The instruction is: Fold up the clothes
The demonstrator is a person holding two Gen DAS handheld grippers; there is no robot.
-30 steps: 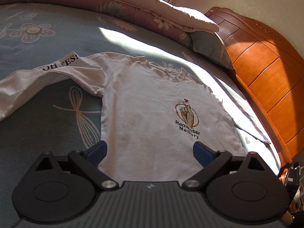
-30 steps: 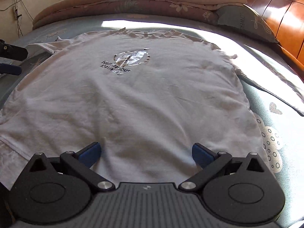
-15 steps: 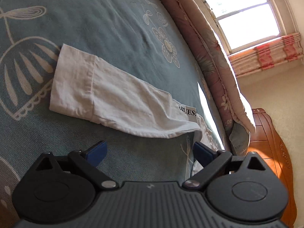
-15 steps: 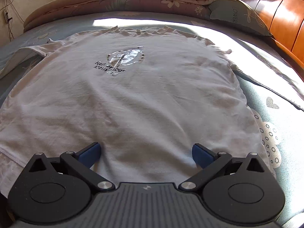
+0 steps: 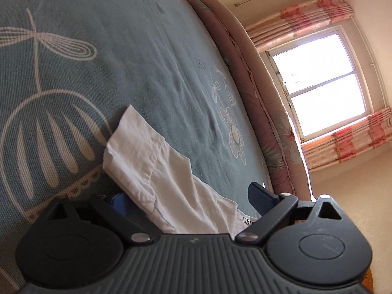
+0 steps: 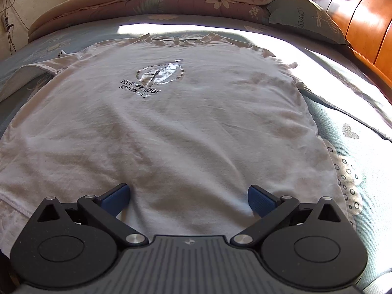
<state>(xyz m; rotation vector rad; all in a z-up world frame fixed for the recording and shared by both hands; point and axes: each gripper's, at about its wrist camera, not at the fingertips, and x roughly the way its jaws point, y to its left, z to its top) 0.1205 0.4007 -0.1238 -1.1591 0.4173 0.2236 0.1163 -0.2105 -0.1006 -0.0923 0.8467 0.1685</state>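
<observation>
White long-sleeved shirt (image 6: 171,127) — flat on bedspread (image 6: 355,147), "Remember Memory" print.

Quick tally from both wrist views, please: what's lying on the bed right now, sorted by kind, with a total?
Garments: 1, the white long-sleeved cotton shirt, spread flat, with its sleeve stretched out sideways.
Quilts: 1, the folded pink floral quilt along the far edge.
Pillows: 1, the grey-green printed pillow by the wooden headboard.
Total: 3.
</observation>
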